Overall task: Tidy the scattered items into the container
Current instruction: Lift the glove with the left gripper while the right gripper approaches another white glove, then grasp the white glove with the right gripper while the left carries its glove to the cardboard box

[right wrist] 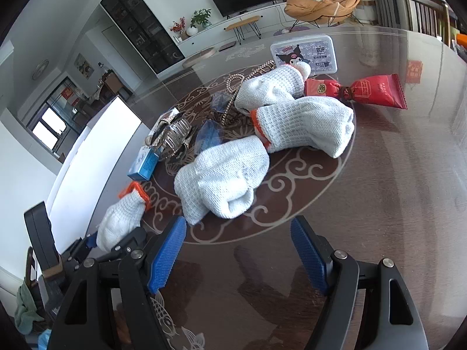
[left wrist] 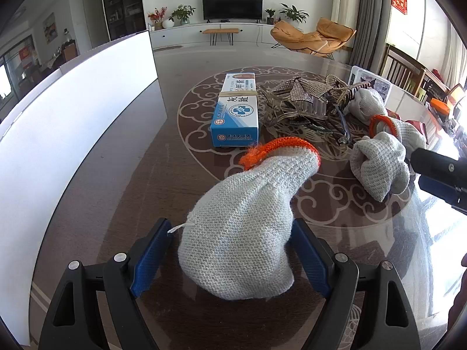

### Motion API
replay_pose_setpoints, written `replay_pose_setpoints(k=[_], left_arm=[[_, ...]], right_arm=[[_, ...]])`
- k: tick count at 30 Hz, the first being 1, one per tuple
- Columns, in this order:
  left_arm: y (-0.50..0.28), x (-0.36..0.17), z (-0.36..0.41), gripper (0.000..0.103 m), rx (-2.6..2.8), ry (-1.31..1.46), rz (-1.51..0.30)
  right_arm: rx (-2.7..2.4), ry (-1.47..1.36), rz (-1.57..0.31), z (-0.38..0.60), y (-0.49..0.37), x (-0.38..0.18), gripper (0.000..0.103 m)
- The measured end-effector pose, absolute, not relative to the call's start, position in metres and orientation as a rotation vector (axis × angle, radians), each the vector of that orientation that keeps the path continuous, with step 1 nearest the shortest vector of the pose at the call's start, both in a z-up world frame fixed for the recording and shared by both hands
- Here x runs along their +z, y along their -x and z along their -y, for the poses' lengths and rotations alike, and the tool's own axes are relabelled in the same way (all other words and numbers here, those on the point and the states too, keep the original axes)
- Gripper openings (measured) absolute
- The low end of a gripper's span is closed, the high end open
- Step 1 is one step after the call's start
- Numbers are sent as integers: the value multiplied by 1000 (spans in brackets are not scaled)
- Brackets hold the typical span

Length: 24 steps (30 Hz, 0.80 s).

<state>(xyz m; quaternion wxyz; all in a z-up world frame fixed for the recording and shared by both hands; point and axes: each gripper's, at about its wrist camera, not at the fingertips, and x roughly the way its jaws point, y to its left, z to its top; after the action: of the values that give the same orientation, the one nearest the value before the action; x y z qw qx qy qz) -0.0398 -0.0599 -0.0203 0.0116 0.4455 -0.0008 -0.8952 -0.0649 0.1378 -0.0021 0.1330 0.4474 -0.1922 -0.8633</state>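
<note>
Left tongs (left wrist: 230, 259) spread, a rolled glove (left wrist: 242, 227) sitting between the blue pads (left wrist: 151, 259). There is a gap on the left pad side; the right pad is close to or touching the knit, can't tell. The glove rests on the tabletop (left wrist: 131, 175), orange cuff pointing away from the camera. The right wrist view shows the same glove (right wrist: 122, 224) at lower left, with the left tongs under it.

Right tongs (right wrist: 238, 253) spread, nothing between the pads, hovering over bare tabletop (right wrist: 379, 204) just short of the nearest glove roll (right wrist: 221, 180).

More rolled gloves on the tabletop: one with an orange cuff (right wrist: 303, 128) behind the nearest roll, another (right wrist: 271, 87) further back. A red snack pack (right wrist: 359, 90) lies beside those two. A lidded plastic box (right wrist: 303, 54) with a cartoon print is behind them.

Mid-table: a blue-and-white carton (left wrist: 236, 110) and a heap of metal hair clips (left wrist: 303, 102) just to its right, touching or overlapping the gloves' edge.

The container (left wrist: 73, 110), white-walled, stands at the left side of the tabletop, close to the left tongs. Its inside is not visible.
</note>
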Motion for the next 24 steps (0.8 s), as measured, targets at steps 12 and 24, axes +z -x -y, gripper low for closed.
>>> replay_pose_setpoints(k=[12, 24], left_arm=[[40, -21, 56, 86, -2797, -1395, 7], [63, -24, 59, 103, -2818, -1476, 49]], right_arm=[[-2674, -1428, 166, -120, 57, -17, 74], [-2617, -1257, 39, -97, 81, -16, 75]])
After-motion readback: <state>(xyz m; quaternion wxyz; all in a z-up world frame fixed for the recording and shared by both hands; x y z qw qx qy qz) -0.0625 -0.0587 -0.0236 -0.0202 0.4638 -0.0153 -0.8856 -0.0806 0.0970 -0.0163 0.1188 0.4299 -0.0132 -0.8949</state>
